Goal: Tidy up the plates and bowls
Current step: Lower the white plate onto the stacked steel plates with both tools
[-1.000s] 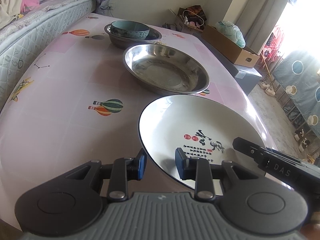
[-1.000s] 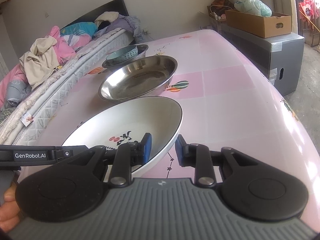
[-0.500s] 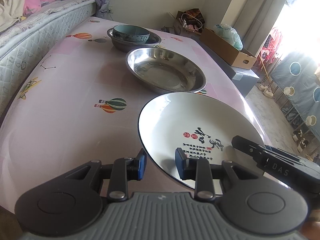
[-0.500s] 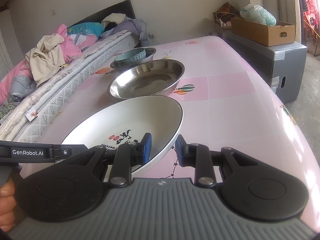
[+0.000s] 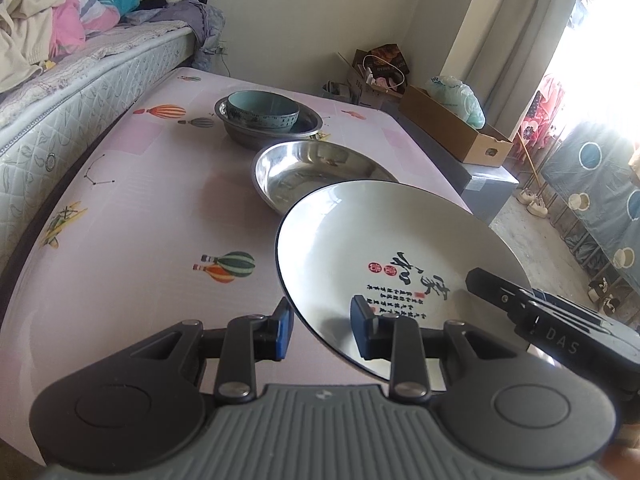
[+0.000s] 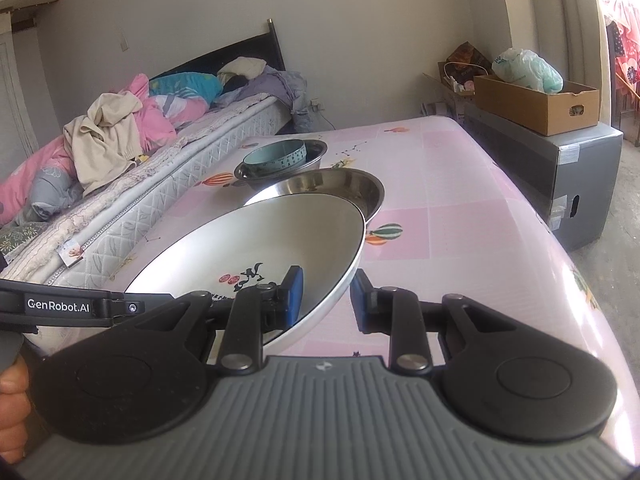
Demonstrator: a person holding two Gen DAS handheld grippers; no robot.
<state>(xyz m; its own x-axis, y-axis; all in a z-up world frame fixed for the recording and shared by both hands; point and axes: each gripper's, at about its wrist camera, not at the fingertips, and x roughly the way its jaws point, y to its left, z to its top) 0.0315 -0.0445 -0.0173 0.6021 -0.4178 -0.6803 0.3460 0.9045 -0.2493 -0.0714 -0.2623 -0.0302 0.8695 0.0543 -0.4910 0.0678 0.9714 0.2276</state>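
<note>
**White plate held by both grippers above the pink table**

The white plate [image 5: 384, 264] is round, so it has no long axis. Its hollow face points up and it tilts a little, with the far rim toward 12 o'clock in the left wrist view sitting higher in the frame than the near rim. The black calligraphy and red seals printed on it lie toward 4 o'clock of its centre, near the right gripper's arm. In the right wrist view the plate [image 6: 256, 248] reads as a flat ellipse running from 8 o'clock to 2 o'clock.

The left gripper [image 5: 322, 330] is narrowly parted and clamps the plate's near rim at about 6 o'clock: one blue pad sits under the rim, the other on the inner face. The right gripper [image 6: 326, 298] grips the opposite rim the same way, one pad inside the bowl of the plate, one outside.

The plate's far edge overlaps the steel basin [image 5: 316, 172] at 12 o'clock; whether it clears it I cannot tell. Beyond that, a teal bowl [image 5: 262, 108] sits inside a second steel bowl [image 5: 280, 134]. All stand on the pink table [image 5: 140, 220] patterned with balloons. A mattress [image 5: 60, 96] runs along the table's 9 o'clock side
</note>
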